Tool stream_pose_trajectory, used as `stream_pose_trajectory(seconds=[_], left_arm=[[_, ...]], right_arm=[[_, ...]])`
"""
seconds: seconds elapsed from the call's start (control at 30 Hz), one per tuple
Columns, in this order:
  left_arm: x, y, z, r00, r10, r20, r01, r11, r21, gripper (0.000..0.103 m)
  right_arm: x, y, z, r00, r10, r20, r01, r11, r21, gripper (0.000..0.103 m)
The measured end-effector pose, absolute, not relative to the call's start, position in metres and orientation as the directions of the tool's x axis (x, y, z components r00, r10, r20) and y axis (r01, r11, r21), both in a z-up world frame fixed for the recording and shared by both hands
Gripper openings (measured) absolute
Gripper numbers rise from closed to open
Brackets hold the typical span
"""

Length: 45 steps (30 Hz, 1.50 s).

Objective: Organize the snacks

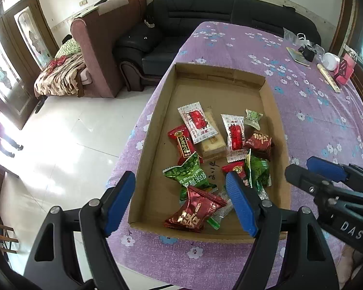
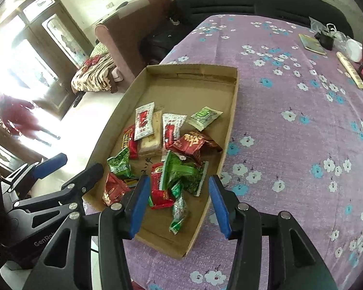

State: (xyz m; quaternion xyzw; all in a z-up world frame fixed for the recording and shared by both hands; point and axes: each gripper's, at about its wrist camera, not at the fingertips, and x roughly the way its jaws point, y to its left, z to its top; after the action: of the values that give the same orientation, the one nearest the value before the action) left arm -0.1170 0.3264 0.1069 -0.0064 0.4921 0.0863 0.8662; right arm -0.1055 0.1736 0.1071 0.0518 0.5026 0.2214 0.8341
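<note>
Snacks [image 2: 171,149] piled in cardboard tray [image 2: 230,130], near end. Right gripper [image 2: 179,203] jaws apart, empty, above green packet [image 2: 181,174], nearer than left gripper [image 1: 181,203], also apart, empty.

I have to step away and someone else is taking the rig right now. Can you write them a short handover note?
Left tool: open, empty, over the near left end of the cardboard tray.
Right tool: open, empty, over the tray's near right end, just above a green packet.
Snacks: every packet in view lies in a loose, overlapping pile in the tray's near half, on the purple floral tablecloth; the far half is bare.
Done: snacks are in the tray.
Left: not sorted or lined up, if that is wanted.
</note>
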Motion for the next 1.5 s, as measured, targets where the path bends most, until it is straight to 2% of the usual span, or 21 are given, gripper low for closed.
stream_pose_trajectory(seconds=[1.07, 1.27, 1.37, 1.5], left_arm=[[-0.121, 0.325, 0.112, 0.555, 0.083, -0.828, -0.125, 0.992, 0.015, 0.078], [-0.141, 0.327, 0.143, 0.657, 0.124, -0.743, -0.186, 0.983, 0.0, 0.078], [-0.157, 0.327, 0.17, 0.726, 0.197, -0.659, -0.246, 0.969, 0.019, 0.078], [-0.183, 0.319, 0.207, 0.793, 0.305, -0.527, -0.331, 0.942, 0.048, 0.085]], right_arm=[[-0.109, 0.146, 0.108, 0.457, 0.35, -0.818, -0.209, 0.936, 0.284, 0.051], [-0.107, 0.141, 0.111, 0.466, 0.358, -0.809, -0.218, 0.933, 0.287, 0.051], [-0.102, 0.139, 0.119, 0.48, 0.374, -0.794, -0.24, 0.926, 0.291, 0.051], [-0.1, 0.136, 0.132, 0.496, 0.405, -0.768, -0.304, 0.91, 0.283, 0.051]])
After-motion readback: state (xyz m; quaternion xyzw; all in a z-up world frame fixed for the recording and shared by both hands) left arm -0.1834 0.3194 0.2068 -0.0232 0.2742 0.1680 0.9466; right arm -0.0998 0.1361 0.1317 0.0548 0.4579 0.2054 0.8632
